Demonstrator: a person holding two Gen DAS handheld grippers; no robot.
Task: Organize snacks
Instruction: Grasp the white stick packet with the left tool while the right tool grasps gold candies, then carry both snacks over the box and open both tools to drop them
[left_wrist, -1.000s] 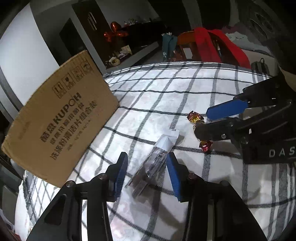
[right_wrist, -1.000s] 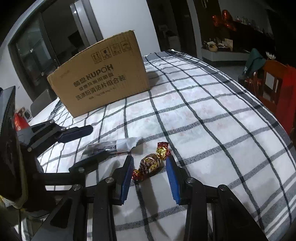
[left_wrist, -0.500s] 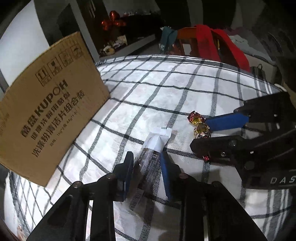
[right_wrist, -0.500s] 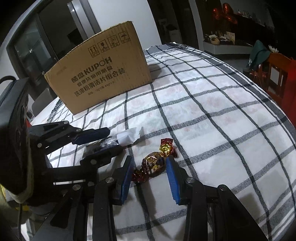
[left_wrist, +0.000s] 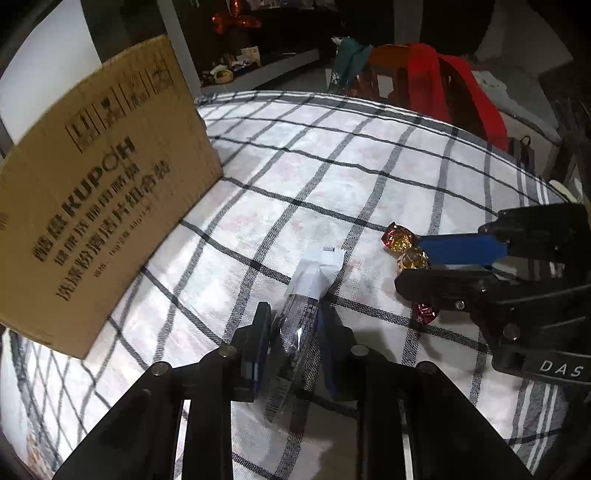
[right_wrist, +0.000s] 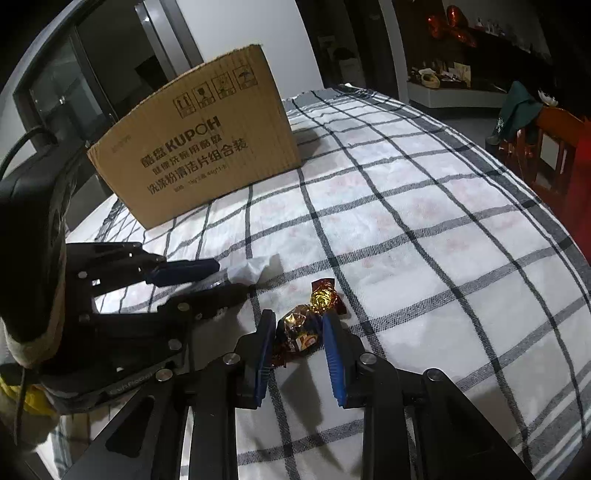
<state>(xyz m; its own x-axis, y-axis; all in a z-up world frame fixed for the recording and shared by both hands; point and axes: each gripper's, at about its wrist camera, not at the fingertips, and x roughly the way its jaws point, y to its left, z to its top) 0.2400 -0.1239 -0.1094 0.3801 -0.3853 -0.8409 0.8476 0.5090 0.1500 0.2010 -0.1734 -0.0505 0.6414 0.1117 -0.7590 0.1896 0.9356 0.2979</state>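
Fingers just closed: your left gripper (left_wrist: 293, 319) clamps the clear-and-white long snack sachet (left_wrist: 303, 295), right gripper (right_wrist: 299, 328) squeezes the gold-brown foil-wrapped candy (right_wrist: 301, 330), both on the checked-cloth surface (right_wrist: 406, 229).

The cardboard box (left_wrist: 99, 206) is cut off by the left wrist picture's left edge. The candy (left_wrist: 413, 258) is partly hidden behind the right gripper (left_wrist: 439, 264)'s fingers.

A table is covered by a white cloth (right_wrist: 424, 229) checked in black. A white wall (right_wrist: 236, 33) and a dark glazed door (right_wrist: 70, 85) are seen behind its far edge. A dim low shelf (right_wrist: 454, 92) with ornaments is set beyond, and a wooden chair (left_wrist: 391, 77), draped in red cloth (left_wrist: 458, 85), stands at the table's far corner.
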